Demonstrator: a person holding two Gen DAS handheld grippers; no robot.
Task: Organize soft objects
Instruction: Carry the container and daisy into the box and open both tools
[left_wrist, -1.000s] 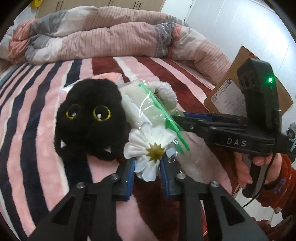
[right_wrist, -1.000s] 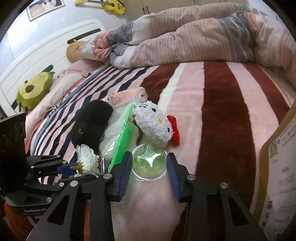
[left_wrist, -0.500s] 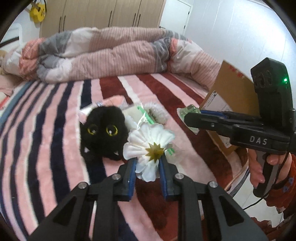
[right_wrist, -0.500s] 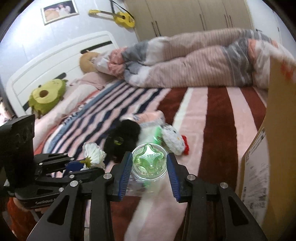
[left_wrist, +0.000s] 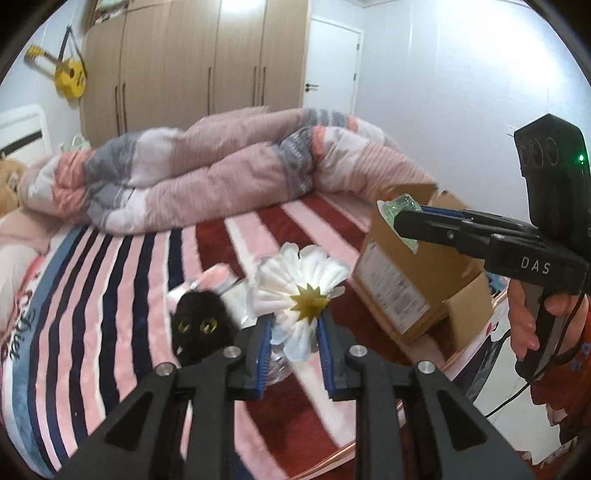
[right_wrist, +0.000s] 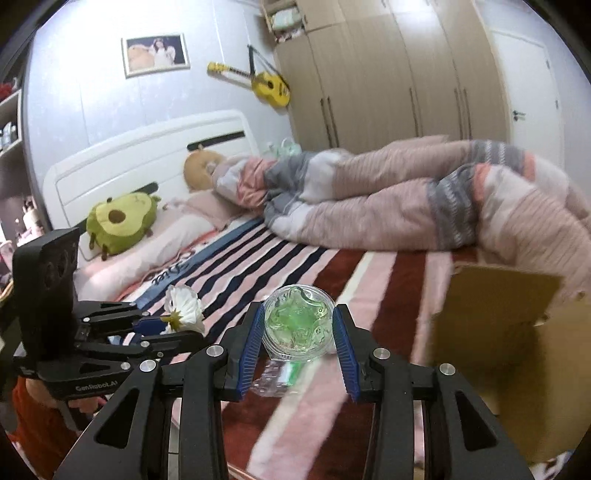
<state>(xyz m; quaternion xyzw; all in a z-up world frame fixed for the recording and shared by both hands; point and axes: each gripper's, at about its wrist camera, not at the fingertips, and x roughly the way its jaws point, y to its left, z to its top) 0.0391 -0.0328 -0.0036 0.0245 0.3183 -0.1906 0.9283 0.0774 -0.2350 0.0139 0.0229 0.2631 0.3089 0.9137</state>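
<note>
My left gripper (left_wrist: 294, 332) is shut on a white fabric daisy (left_wrist: 300, 284), held up above the striped bed; the daisy (right_wrist: 183, 309) also shows in the right wrist view. My right gripper (right_wrist: 298, 332) is shut on a clear round tub of green slime (right_wrist: 297, 321), also lifted off the bed. From the left wrist view the tub (left_wrist: 398, 207) sits over the open cardboard box (left_wrist: 424, 280). A black plush cat (left_wrist: 201, 325) lies on the blanket beside a clear plastic bag (left_wrist: 240, 299) and a pink item (left_wrist: 216, 277).
The cardboard box (right_wrist: 517, 343) stands at the bed's right edge. A rolled pink and grey duvet (left_wrist: 207, 181) lies across the far side. An avocado plush (right_wrist: 120, 221) rests by the white headboard (right_wrist: 147, 155). A wardrobe (left_wrist: 192, 66) and a door (left_wrist: 332, 66) are behind.
Both grippers have risen well above the bed with their loads. The daisy and the slime tub left the pile, and the right gripper now hangs by the cardboard box.
</note>
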